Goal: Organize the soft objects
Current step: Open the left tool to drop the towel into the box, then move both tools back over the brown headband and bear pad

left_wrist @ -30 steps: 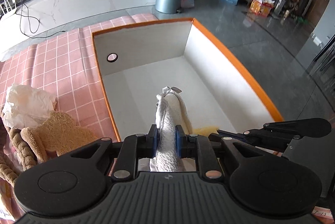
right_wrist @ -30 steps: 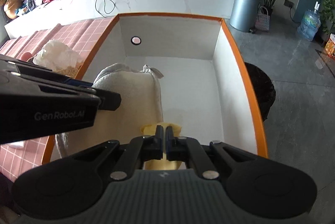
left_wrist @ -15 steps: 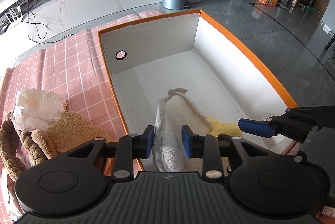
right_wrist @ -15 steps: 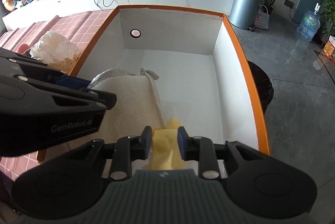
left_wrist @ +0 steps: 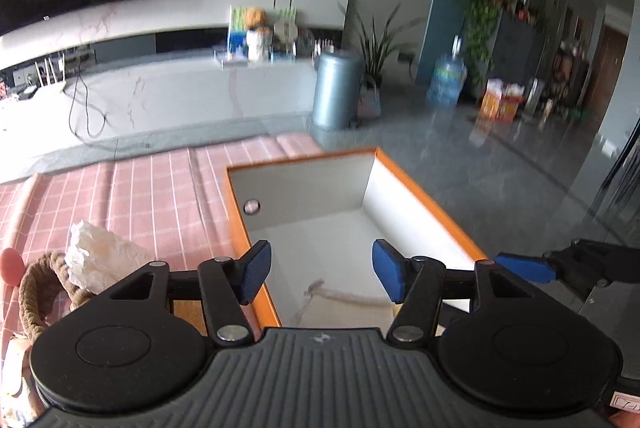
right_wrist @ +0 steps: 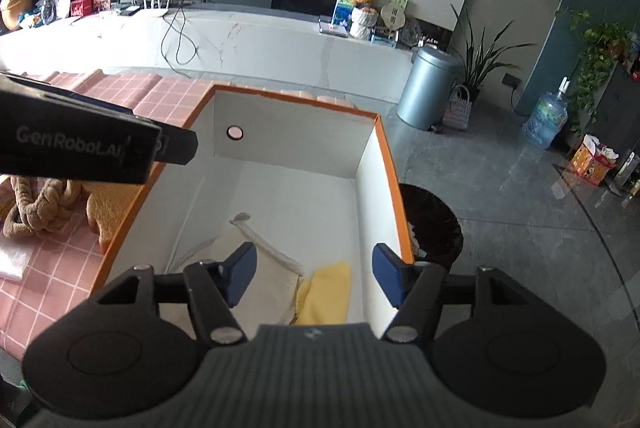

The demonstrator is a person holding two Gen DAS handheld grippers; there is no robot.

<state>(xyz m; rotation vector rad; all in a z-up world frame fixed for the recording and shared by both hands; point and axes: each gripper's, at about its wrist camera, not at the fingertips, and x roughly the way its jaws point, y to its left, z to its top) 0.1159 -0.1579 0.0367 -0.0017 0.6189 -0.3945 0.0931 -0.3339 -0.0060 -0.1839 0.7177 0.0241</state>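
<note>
"GenRobot.AI" is printed on the side of the left gripper (right_wrist: 100,148), seen at the left of the right wrist view. Both the left gripper (left_wrist: 320,278) and the right gripper (right_wrist: 314,274) are held wide open above the orange-rimmed box (right_wrist: 394,188), gripping nothing. The cream towel (right_wrist: 268,268) lies on the box floor, its long axis running toward the far wall, with the yellow cloth (right_wrist: 328,292) touching its right side. Bare floor is left beyond them.
</note>
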